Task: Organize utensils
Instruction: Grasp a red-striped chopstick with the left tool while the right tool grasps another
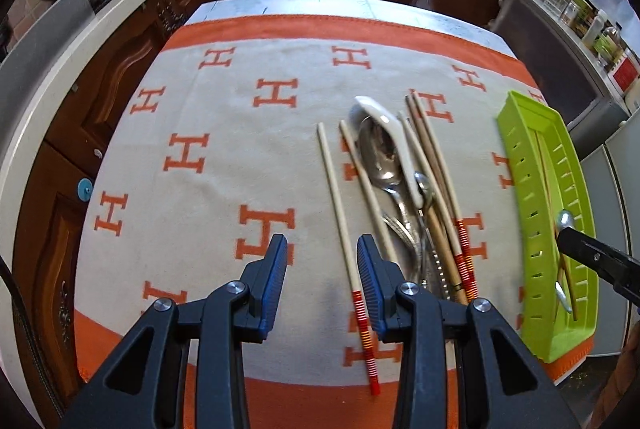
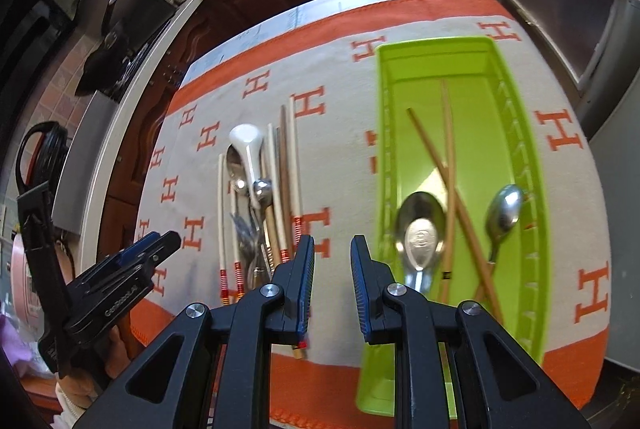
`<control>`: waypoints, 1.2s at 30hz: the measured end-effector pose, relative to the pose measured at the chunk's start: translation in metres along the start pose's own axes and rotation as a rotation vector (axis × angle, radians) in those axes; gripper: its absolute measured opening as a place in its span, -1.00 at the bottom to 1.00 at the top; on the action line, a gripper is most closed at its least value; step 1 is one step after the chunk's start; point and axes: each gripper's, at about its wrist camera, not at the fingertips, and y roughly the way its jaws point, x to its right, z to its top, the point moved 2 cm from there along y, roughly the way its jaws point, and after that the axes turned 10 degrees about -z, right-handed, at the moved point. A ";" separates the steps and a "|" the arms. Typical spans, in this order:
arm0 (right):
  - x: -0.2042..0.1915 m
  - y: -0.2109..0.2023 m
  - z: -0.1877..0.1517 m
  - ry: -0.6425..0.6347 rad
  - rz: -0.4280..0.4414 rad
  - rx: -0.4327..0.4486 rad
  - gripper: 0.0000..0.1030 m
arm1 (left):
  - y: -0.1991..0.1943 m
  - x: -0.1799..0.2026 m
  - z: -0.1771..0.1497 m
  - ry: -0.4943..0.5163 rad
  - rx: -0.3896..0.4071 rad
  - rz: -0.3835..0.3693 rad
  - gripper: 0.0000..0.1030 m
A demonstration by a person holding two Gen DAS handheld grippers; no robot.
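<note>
A kitchen of dark carved wooden cabinets and pale worktops surrounds a table draped in a woolly cream cloth (image 1: 208, 133) with a broad orange border and orange H shapes. On the cloth, toward its right side, lies a loose pile of utensils (image 1: 404, 197): slim pale chopsticks with red-and-orange banded ends, brown wooden chopsticks, a glossy white ceramic spoon (image 1: 394, 133) resting over a polished metal spoon (image 1: 380, 157), and smaller metal pieces tangled beneath. One pale chopstick (image 1: 340, 221) lies a little apart on the pile's left.

Near the cloth's right edge sits a long rectangular tray (image 2: 472, 49) of bright green plastic, its side walls pierced by small slots. Inside it lie two crossed brown chopsticks (image 2: 448, 165) and two shiny metal spoons (image 2: 422, 229), bowls pointing to the far end.

The left gripper (image 1: 322, 257) hangs over the cloth beside the pile's near end, its ribbed blue pads set moderately apart with nothing between them. The right gripper (image 2: 332, 257) hovers at the tray's near left edge, its pads in a narrower gap, also empty.
</note>
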 end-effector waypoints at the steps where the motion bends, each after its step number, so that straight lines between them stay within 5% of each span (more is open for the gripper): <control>1: -0.005 0.003 0.000 -0.008 0.001 -0.005 -0.63 | 0.005 -0.003 -0.002 -0.006 -0.006 -0.006 -0.33; 12: -0.027 0.028 -0.004 -0.053 -0.014 -0.062 -0.63 | 0.049 -0.006 -0.018 -0.020 -0.087 -0.033 -0.33; 27: -0.040 0.050 -0.005 -0.089 -0.014 -0.102 -0.63 | 0.056 0.010 -0.022 0.051 -0.077 0.006 -0.34; 28: -0.041 0.052 -0.006 -0.092 -0.012 -0.105 -0.63 | 0.056 0.010 -0.023 0.052 -0.071 0.006 -0.38; 30: -0.045 0.054 -0.008 -0.100 -0.008 -0.111 -0.63 | 0.056 0.008 -0.022 0.050 -0.063 0.003 -0.90; 36: -0.068 0.056 -0.017 -0.157 0.026 -0.107 -0.63 | 0.052 -0.005 -0.023 0.005 -0.067 -0.044 -0.94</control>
